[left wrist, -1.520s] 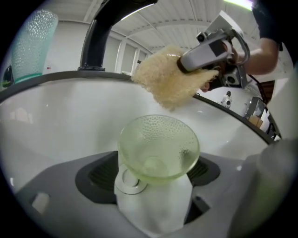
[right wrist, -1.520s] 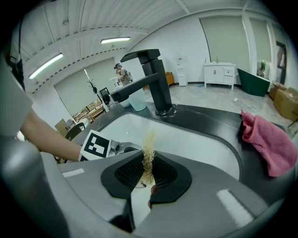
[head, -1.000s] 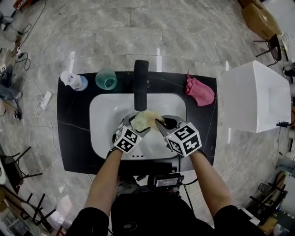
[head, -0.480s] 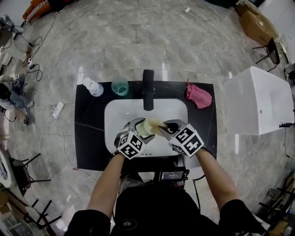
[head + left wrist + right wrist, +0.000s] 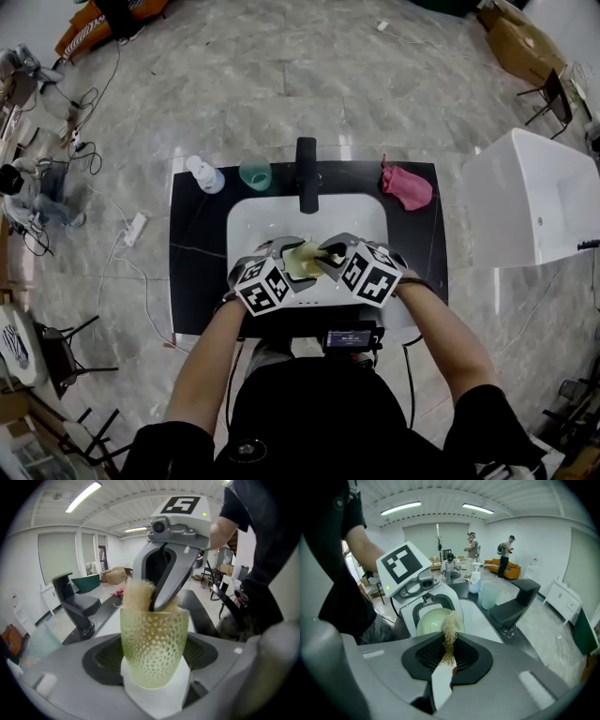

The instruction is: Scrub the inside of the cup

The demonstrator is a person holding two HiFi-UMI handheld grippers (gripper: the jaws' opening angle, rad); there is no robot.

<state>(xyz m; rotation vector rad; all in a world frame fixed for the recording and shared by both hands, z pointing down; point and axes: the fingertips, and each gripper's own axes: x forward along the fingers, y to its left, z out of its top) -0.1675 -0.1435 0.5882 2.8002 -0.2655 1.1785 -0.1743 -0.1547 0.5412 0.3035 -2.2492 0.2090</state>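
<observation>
A pale green dimpled cup (image 5: 154,648) sits between the jaws of my left gripper (image 5: 153,657), which is shut on its sides. In the head view the cup (image 5: 302,262) hangs over the near part of the white sink (image 5: 251,221), with the left gripper (image 5: 281,262) on its left and the right gripper (image 5: 327,255) on its right. My right gripper (image 5: 449,654) is shut on a tan fibrous scrubber (image 5: 450,634), whose tip reaches into the cup's mouth (image 5: 432,622). From the left gripper view, the scrubber (image 5: 137,595) pokes out above the rim beside the right gripper's fingers (image 5: 168,581).
A black faucet (image 5: 307,174) stands behind the sink on the black counter (image 5: 192,281). A soap bottle (image 5: 204,174) and a teal cup (image 5: 255,173) stand at back left, with a pink cloth (image 5: 407,187) at back right. A white box (image 5: 530,197) is right of the counter.
Both grippers have risen together with the cup and scrubber, come toward the sink's near edge and rolled. The grips are unchanged.
</observation>
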